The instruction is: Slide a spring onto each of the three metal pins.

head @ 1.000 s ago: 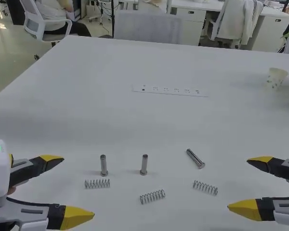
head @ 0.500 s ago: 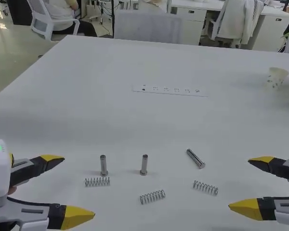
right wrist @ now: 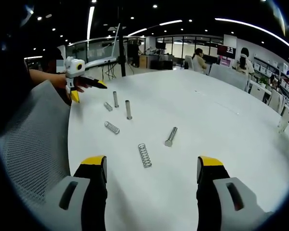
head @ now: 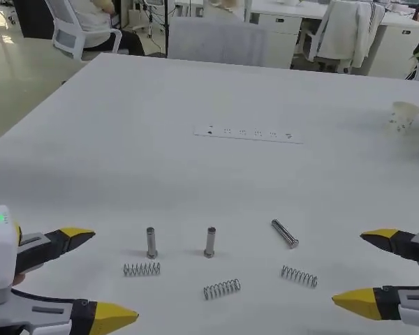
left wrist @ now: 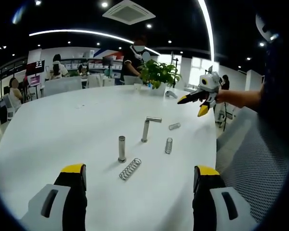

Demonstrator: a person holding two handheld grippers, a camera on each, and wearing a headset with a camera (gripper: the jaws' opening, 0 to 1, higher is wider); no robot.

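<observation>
Metal pins (head: 209,242): three; two upright, one lying.
Springs (head: 221,288): three, loose on worktop (head: 195,174).
Paper cup (head: 403,115): contents hidden.
Left gripper (head: 113,276): jaws spread.
Right gripper (head: 348,269): jaws spread.

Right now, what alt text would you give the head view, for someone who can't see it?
On a white table, two short silver metal pins stand upright, a third pin lies on its side, and three small coiled wire springs lie loose in front of them. The yellow-tipped left gripper and right gripper hover open on either side, touching nothing.
</observation>
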